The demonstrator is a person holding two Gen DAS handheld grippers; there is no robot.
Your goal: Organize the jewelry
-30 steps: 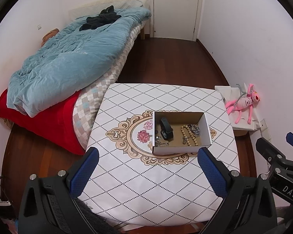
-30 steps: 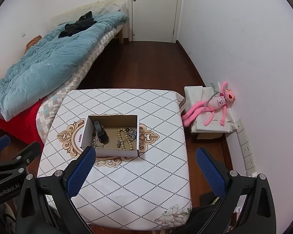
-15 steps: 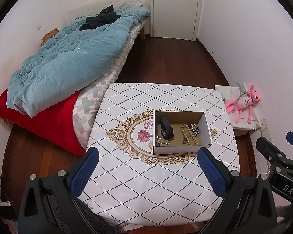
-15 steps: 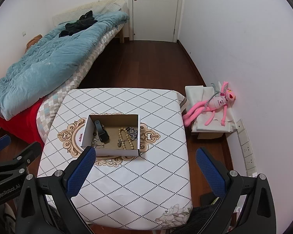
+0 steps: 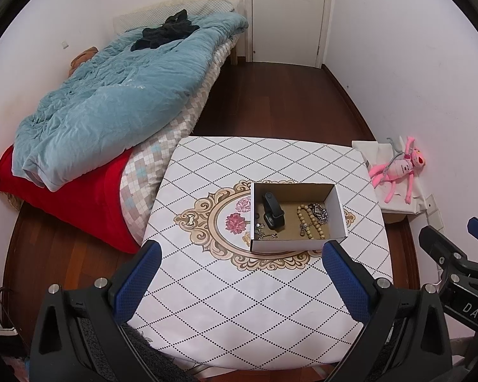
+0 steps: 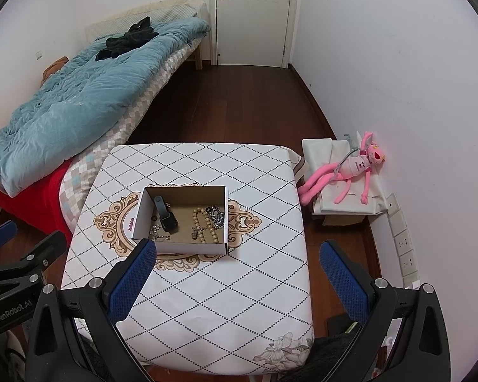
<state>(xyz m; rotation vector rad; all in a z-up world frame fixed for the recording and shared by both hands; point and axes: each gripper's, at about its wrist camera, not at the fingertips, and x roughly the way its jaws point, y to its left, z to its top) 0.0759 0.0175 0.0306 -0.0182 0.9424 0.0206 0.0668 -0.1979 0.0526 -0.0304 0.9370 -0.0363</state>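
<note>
A small open cardboard box (image 5: 337, 203) (image 6: 141, 210) stands on the middle of a table with a white diamond-pattern cloth (image 5: 226, 302) (image 6: 213, 302). Inside lie a black wristband (image 5: 272, 211) (image 6: 166, 215), a wooden bead bracelet (image 5: 309, 222) (image 6: 204, 227), a silver chain (image 5: 318, 211) (image 6: 216, 215) and small metal pieces (image 5: 261, 230) (image 6: 157, 232). My left gripper (image 5: 242, 273) and right gripper (image 6: 237, 273) are both open and empty, held above the table's near side, short of the box.
A bed (image 5: 111, 111) with a blue duvet borders the table's left side. A pink plush toy (image 6: 350, 172) lies on a low white box by the right wall. Dark wood floor and a white door (image 5: 286, 16) lie beyond the table.
Both views have shifted only slightly; the box sits a little nearer in the right wrist view. Both grippers stay open and empty.
</note>
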